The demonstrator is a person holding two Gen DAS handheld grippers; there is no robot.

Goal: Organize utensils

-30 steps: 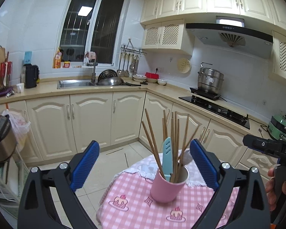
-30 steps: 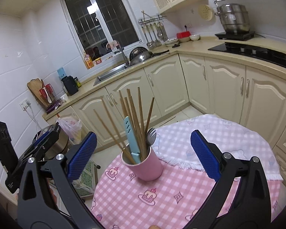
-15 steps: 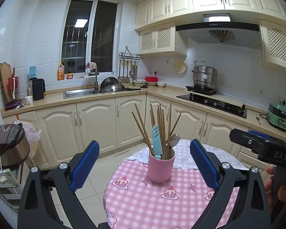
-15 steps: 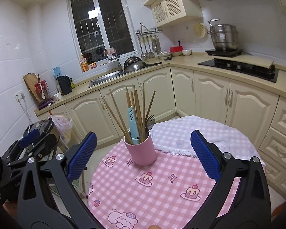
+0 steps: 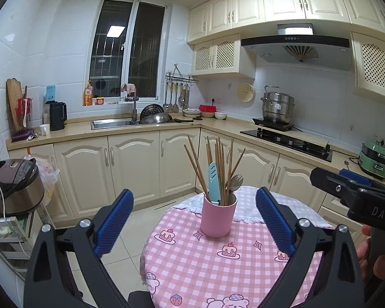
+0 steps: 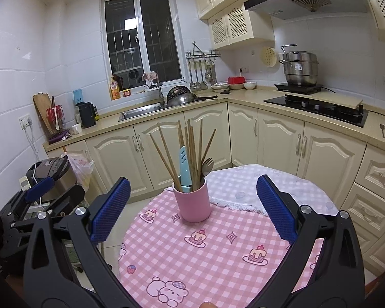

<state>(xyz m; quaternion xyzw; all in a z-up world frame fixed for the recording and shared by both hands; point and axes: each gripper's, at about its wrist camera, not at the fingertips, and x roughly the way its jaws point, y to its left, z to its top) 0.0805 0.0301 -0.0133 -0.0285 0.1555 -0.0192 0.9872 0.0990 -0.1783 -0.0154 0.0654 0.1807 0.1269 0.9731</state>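
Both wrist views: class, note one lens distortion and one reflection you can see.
Left wrist view: the fisheye bows the upper cabinets and darkens the corners; the window mirrors a ceiling light. Right wrist view: the same bowing along the counter, the same reflection; pink cup stays sharp.

At three o'clock in your left wrist view, the black body of your right claw (image 5: 356,192) carries the white letters "DAS". You can read no other text anywhere.
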